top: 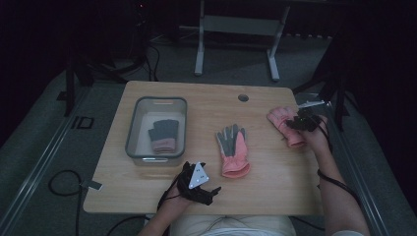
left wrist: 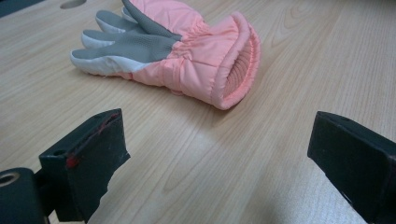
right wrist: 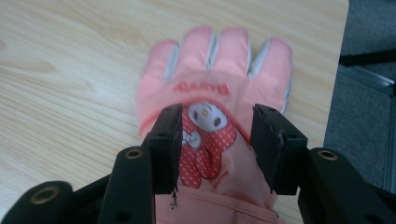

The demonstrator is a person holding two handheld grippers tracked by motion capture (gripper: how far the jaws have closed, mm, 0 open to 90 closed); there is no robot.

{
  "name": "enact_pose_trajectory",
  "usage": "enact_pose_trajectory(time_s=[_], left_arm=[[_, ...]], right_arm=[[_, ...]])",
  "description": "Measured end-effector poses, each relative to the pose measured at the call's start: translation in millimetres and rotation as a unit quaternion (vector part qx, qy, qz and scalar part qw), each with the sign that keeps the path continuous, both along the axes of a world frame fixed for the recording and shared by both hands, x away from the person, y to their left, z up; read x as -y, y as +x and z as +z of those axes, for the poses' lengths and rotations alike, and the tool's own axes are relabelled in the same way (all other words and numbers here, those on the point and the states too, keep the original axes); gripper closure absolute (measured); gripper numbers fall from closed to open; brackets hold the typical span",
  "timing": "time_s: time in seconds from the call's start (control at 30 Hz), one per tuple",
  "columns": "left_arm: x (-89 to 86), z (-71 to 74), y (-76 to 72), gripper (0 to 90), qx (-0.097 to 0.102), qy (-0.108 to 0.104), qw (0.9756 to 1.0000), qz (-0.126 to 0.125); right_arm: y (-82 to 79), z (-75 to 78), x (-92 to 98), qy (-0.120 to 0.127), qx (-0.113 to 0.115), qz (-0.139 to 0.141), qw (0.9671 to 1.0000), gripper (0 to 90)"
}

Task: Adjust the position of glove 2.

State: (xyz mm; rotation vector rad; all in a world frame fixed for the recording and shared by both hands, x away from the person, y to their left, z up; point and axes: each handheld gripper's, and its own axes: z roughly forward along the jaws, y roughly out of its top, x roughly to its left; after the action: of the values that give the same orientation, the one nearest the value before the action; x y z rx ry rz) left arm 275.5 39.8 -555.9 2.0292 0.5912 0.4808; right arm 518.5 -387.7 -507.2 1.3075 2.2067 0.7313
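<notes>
Clearly risky: right tongs [right wrist: 215, 140] spread, straddling pink glove [right wrist: 212, 107] near worktop [top: 206, 98] right edge, not yet pinching. Could catch only top fabric, or nudge it overboard. Left tongs [left wrist: 217, 158] spread, empty, near second glove [left wrist: 187, 56].

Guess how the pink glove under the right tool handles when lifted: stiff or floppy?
Probably floppy: the glove looks like soft padded fabric lying flat, so fingers and cuff would likely droop from a mid-back pinch. Likely light for its size. The smooth shell may slip a little, though the padding should compress between the right tool jaws, which straddle it, open. No roll or tip risk.
</notes>
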Motion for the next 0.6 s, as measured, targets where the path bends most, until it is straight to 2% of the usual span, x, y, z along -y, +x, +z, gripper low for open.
enact_pose_trajectory(time_s=[0.13, 0.23, 0.33, 0.37, 0.47, 0.53, 0.6], left_arm=[[0.8, 1.1, -1.8, 4.1, 0.003, -0.001, 1.0000, -0.003], [1.5, 0.6, -1.9, 4.1, 0.006, 0.008, 0.9999, -0.004], [1.9, 0.8, -2.3, 4.1, 0.008, 0.005, 1.0000, -0.003], [1.8, 1.0, -2.4, 4.1, 0.008, 0.005, 1.0000, -0.004], [1.4, 0.8, -1.9, 4.1, 0.008, 0.004, 1.0000, -0.004], [1.5, 0.2, -1.4, 4.1, 0.007, 0.006, 1.0000, -0.001], [1.3, 0.4, -1.3, 4.1, 0.007, 0.008, 0.9999, -0.001]], right_arm=[[1.4, -9.4, 0.5, 0.005, -0.005, -0.005, 1.0000, 55.4], [1.8, -15.6, -2.3, -0.014, -0.001, 0.007, 0.9999, 55.4], [3.0, -17.2, -1.6, -0.004, -0.005, 0.002, 1.0000, 57.5], [3.5, -17.5, -1.2, 0.005, -0.012, -0.002, 0.9999, 63.3], [3.6, -14.4, -4.4, 0.000, -0.020, -0.014, 0.9997, 76.3], [3.7, -13.5, -5.8, -0.004, -0.021, -0.018, 0.9996, 79.3], [0.5, -4.9, -9.8, 0.000, -0.016, -0.035, 0.9993, 84.4]])
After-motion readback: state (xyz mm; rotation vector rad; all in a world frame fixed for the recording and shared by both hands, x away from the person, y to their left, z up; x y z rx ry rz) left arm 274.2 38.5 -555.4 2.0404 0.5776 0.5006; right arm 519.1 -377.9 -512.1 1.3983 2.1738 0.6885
